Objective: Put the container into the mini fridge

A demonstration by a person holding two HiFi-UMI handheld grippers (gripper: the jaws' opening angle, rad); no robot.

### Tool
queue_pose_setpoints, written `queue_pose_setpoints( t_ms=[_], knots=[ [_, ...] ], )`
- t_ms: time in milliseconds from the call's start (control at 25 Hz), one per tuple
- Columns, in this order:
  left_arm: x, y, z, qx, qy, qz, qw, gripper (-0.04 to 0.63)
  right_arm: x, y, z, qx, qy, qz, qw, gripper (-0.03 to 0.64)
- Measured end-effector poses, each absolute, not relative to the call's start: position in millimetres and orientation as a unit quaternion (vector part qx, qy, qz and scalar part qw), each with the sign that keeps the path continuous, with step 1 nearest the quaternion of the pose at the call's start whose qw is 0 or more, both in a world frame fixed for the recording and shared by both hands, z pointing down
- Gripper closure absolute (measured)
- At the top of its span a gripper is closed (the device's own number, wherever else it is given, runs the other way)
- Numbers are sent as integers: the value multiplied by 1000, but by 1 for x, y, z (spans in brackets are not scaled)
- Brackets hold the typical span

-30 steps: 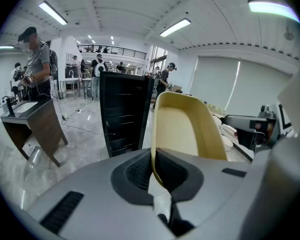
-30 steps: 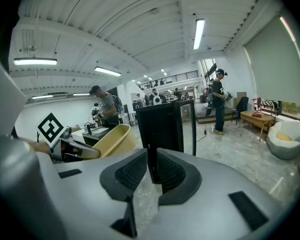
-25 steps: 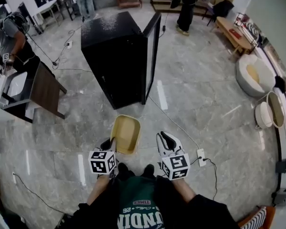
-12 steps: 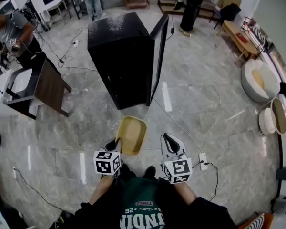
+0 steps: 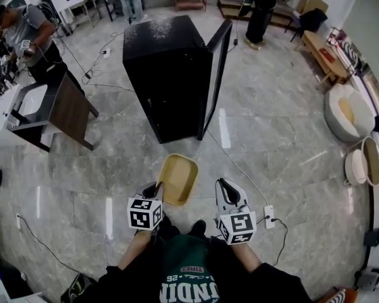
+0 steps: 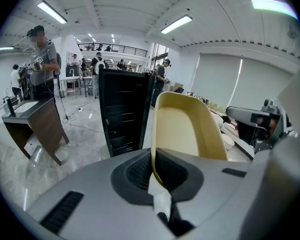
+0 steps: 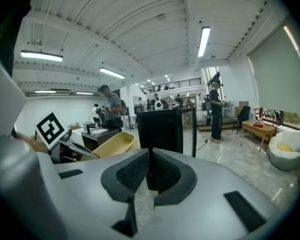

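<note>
Left gripper point(image 5: 156, 189) fingers clamp the rim of the shallow yellow plastic container point(image 5: 178, 177), near the open black mini fridge point(image 5: 167, 74). Right gripper point(image 5: 225, 186) fingers closed, empty. Advise a level carry (single-edge hold) to a shelf.

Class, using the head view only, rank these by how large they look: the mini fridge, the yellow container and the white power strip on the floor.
1. mini fridge
2. yellow container, though nearer the camera
3. power strip

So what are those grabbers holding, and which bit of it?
The left gripper is shut on the tan oval plastic container, pinching the rim at its near end. The right gripper is shut and holds nothing.
</note>
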State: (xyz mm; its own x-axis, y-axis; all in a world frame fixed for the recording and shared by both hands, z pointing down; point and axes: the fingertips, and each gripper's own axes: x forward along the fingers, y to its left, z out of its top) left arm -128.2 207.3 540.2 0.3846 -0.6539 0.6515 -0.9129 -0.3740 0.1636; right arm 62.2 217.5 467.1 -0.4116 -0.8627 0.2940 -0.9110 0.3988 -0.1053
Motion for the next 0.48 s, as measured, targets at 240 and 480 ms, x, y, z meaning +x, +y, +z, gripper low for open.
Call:
queue_pose_setpoints(
  t_ms=[240, 480],
  knots=[
    [-128, 208, 541, 790, -495, 250, 262, 578, 65, 217, 471, 532, -831, 132, 98, 574],
    [-127, 210, 543, 790, -496, 249, 262, 578, 64, 219, 472, 527, -834, 131, 99, 575]
  ],
)
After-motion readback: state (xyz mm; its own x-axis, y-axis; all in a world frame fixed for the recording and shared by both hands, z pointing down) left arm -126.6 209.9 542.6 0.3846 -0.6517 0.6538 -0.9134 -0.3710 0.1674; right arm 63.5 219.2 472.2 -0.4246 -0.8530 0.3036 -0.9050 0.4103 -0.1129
